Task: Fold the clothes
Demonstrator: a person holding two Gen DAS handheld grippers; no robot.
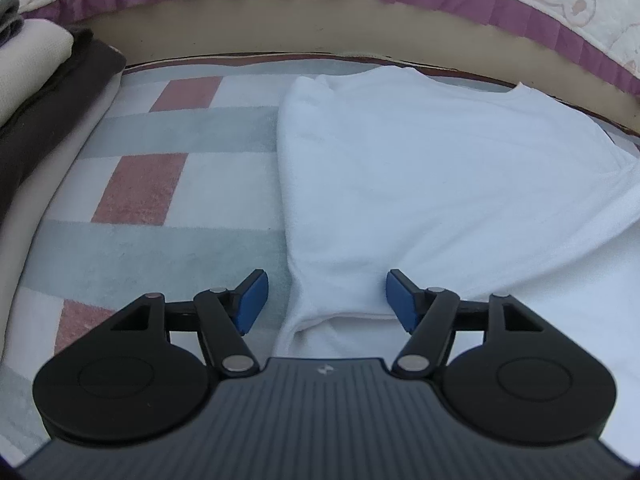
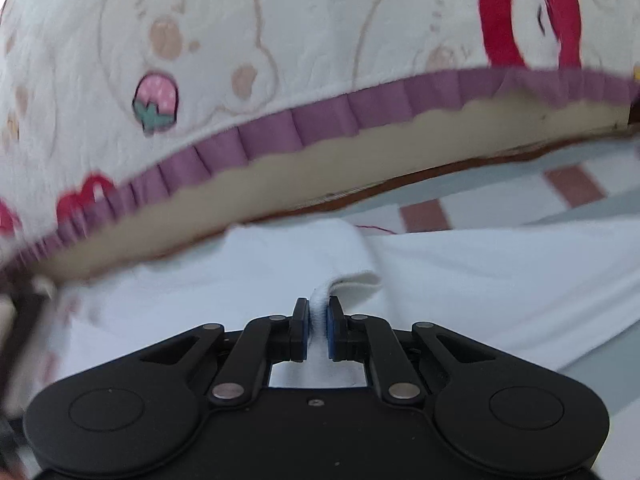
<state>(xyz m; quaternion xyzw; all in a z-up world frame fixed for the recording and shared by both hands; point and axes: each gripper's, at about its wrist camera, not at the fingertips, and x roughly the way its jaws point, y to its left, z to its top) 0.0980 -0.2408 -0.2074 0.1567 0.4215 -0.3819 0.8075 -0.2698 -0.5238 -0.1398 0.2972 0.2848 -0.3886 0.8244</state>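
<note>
Right gripper [image 2: 318, 322] clenched on white shirt [image 2: 460, 280] hem fold, probably for lifting over. Left gripper [image 1: 326, 300] released, straddling shirt's six-o'clock edge.

Ahead of your right gripper [image 2: 319, 328], the quilt [image 2: 200, 60] blurs (motion smear); the white shirt [image 2: 480, 280] runs off-frame rightward.

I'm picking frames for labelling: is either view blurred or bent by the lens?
Left wrist view: sharp, evenly lit, no glare; the fisheye bows the bed edge above the white shirt. Right wrist view: motion blur smears the quilt and the left side, while the right hand-held gripper pinching the shirt stays crisp.
</note>
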